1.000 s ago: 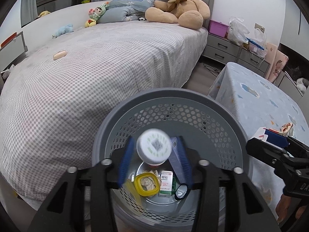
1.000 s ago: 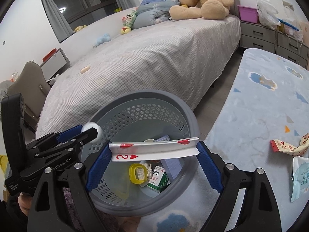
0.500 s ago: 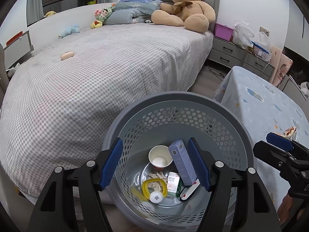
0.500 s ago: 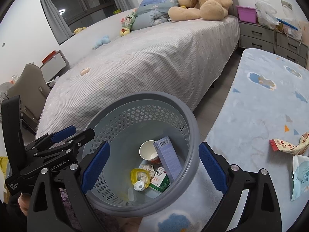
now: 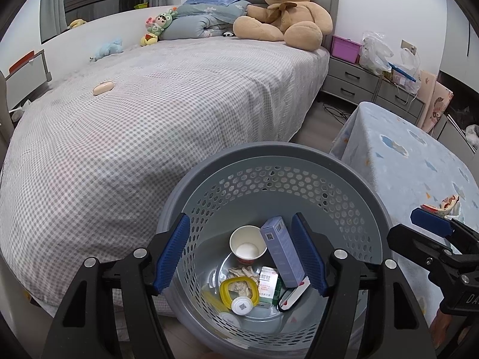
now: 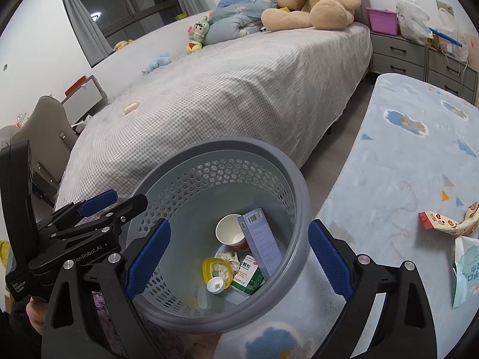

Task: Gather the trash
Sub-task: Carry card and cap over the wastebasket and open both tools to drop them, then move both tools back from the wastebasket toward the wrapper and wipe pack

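Dropped from the left gripper, the bottle lies in the basket; both grippers' jaws gape empty.

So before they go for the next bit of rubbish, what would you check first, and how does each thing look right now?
1. Left gripper empty: ok, its fingers stand apart with nothing between them.
2. Right gripper empty: ok, open wide and holding nothing.
3. Grey basket upright with room left: ok, only its bottom is covered.
4. Dropped items inside: ok, the paper cup, purple box and white cap lie in the basket.
5. Trash left to fetch: ok, a snack wrapper and a pale blue packet lie on the blue rug.
6. Clear path to them: cannot tell; the rug between looks bare, but its near part is hidden.
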Tool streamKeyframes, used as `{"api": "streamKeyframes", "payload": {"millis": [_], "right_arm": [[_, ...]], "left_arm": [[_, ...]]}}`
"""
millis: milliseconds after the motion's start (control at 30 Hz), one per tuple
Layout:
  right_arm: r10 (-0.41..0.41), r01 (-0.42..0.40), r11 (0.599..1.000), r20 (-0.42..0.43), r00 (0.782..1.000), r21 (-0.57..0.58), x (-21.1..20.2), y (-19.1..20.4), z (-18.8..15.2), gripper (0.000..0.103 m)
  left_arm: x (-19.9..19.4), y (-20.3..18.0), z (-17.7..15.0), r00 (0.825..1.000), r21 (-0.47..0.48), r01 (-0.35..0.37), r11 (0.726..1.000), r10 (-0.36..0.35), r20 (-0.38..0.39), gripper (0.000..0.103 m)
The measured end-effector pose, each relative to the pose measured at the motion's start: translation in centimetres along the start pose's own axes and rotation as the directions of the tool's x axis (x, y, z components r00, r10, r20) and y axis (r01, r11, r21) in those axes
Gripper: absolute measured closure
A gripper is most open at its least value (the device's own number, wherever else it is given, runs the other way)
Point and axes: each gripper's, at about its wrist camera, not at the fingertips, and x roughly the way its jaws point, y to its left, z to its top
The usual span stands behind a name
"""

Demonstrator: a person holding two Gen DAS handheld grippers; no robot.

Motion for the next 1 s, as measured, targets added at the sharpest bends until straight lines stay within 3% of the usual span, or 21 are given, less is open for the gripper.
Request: {"api": "streamKeyframes", "payload": {"millis": [267, 433, 1000], "right_arm": [[-0.013, 0.013, 1.000, 0.005, 1.000, 0.003, -0.7, -0.2, -0.3, 0.012], [-0.032, 0.032, 0.999, 0.002, 0.999, 0.013, -1.2, -0.6, -0.7, 0.012], [-0.178, 0.173, 0.977, 0.029, 0.984, 0.124, -6.7, -5.2, -4.4, 0.012]], "left_arm": [[0.0, -0.6, 0.1, 1.000, 0.014, 0.005, 1.000, -0.006, 0.004, 0.036], [-0.3, -1.3, 0.1, 1.000, 0.032, 0.009, 0.999, -0.009, 0.012, 0.030], [-1.9, -6.3, -0.5, 0.996, 0.110, 0.078, 0.991, -0.083, 0.040, 0.027]]}}
